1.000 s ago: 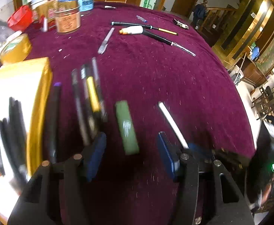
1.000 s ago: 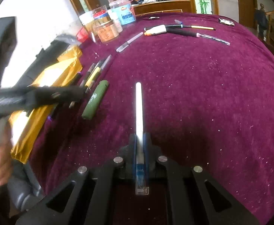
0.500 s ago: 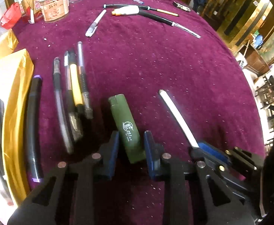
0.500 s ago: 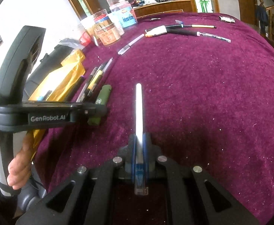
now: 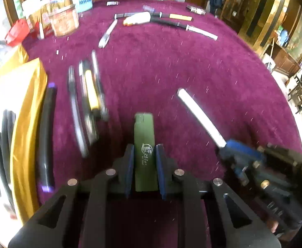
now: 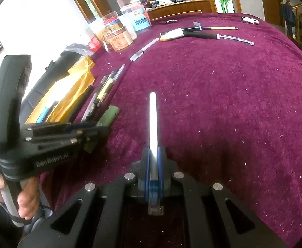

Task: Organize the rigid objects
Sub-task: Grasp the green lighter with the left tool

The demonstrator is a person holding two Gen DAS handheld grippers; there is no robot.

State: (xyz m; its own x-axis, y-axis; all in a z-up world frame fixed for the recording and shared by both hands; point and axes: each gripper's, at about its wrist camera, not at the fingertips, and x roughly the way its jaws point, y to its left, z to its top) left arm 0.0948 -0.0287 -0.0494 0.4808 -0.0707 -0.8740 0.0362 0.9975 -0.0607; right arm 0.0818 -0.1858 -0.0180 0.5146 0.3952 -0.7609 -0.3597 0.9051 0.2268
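A green lighter [image 5: 143, 128] lies on the purple tablecloth, and my left gripper [image 5: 144, 150] is closing on it, its blue pads against the lighter's two sides. From the right wrist view the same lighter [image 6: 109, 115] sticks out past the left gripper [image 6: 97, 130], which a hand holds. My right gripper [image 6: 154, 153] is shut on a white pen [image 6: 153, 119] that points forward, tip low over the cloth. In the left wrist view, that pen [image 5: 196, 111] and the right gripper [image 5: 229, 146] sit just right of the lighter.
A yellow box [image 5: 26, 107] holding several dark pens stands at the left edge. A black marker [image 5: 47, 128] and a row of pens [image 5: 88, 95] lie beside it. Jars [image 5: 64, 20] crowd the far left, and more pens [image 5: 167, 20] lie at the far side.
My left gripper dropped over the green lighter and its jaws narrowed from wide apart to touching its sides. The right gripper stayed put with the white pen.
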